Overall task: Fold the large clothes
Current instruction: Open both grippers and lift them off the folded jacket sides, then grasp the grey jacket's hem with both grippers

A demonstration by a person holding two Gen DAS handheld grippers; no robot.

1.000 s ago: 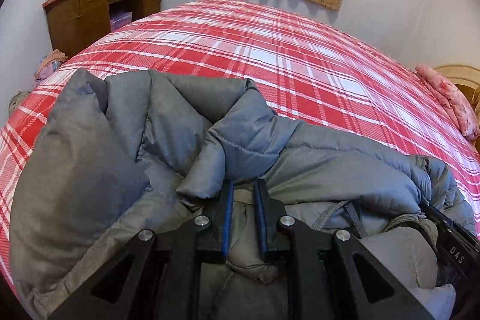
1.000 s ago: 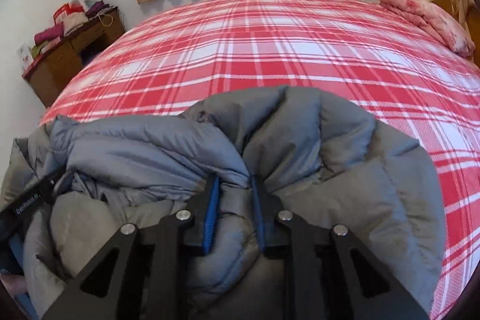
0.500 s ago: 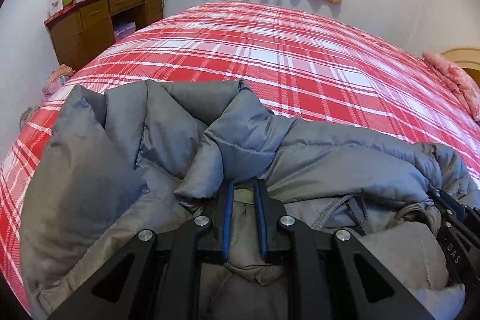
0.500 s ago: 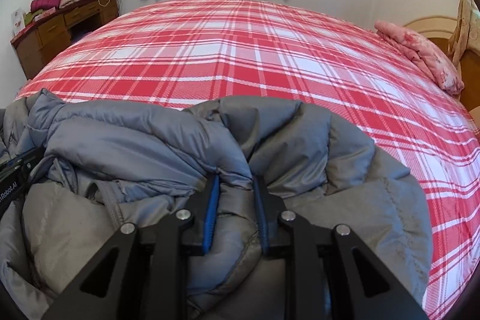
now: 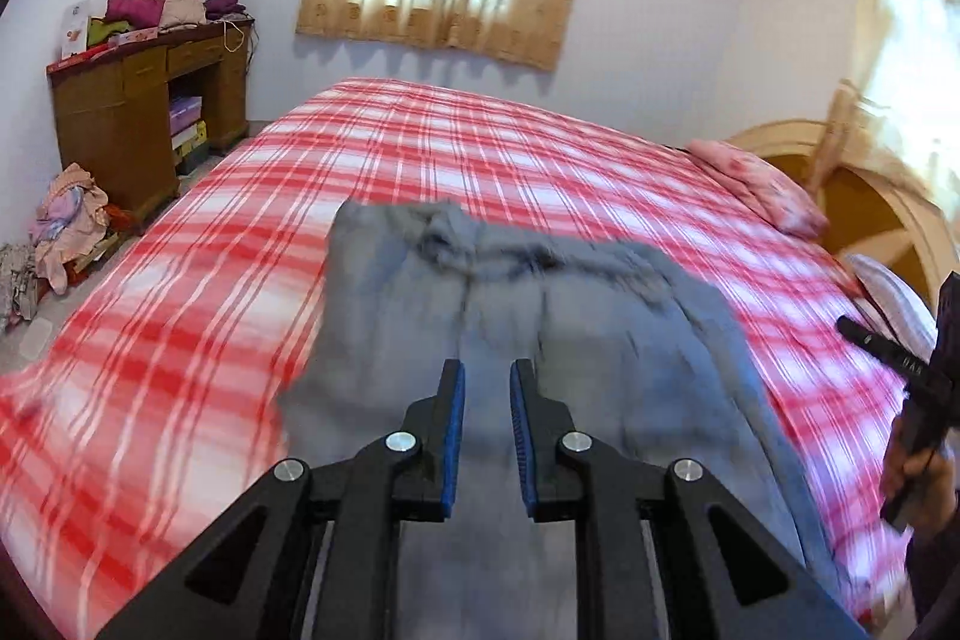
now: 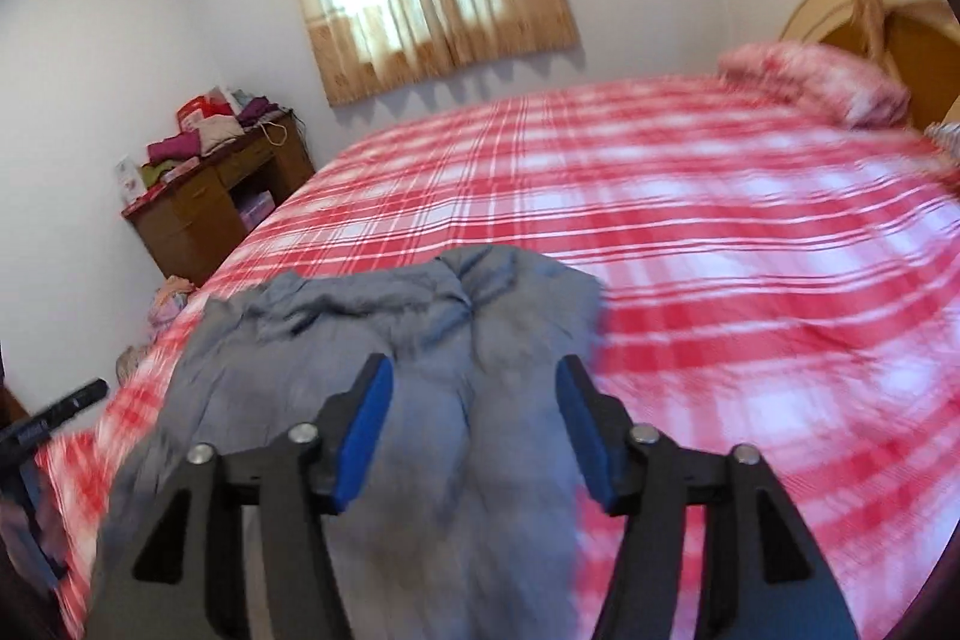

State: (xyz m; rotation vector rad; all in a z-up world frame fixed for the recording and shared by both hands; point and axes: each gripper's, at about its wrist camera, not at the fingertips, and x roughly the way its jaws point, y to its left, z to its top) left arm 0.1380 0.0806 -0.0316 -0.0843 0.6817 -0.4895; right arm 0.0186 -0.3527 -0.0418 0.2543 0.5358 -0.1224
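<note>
— Left wrist view: where was the grey jacket (image 5: 540, 316)?
— Spread on the red plaid bed (image 5: 210, 340), below both grippers.
— And the fingers?
— The left gripper (image 5: 485, 388) was opening, nothing pinched; the right gripper (image 6: 474, 388) was parting wide, jacket released.

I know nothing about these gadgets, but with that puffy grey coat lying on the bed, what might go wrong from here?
1. Both tongs, left and right, are opening with nothing pinched between them, so the puffy grey coat may spring back out of its fold.
2. The coat lies near the edge of the plaid bed, so part of it might slide off.
3. Both views are blurred, so re-gripping could catch the wrong layer.
</note>
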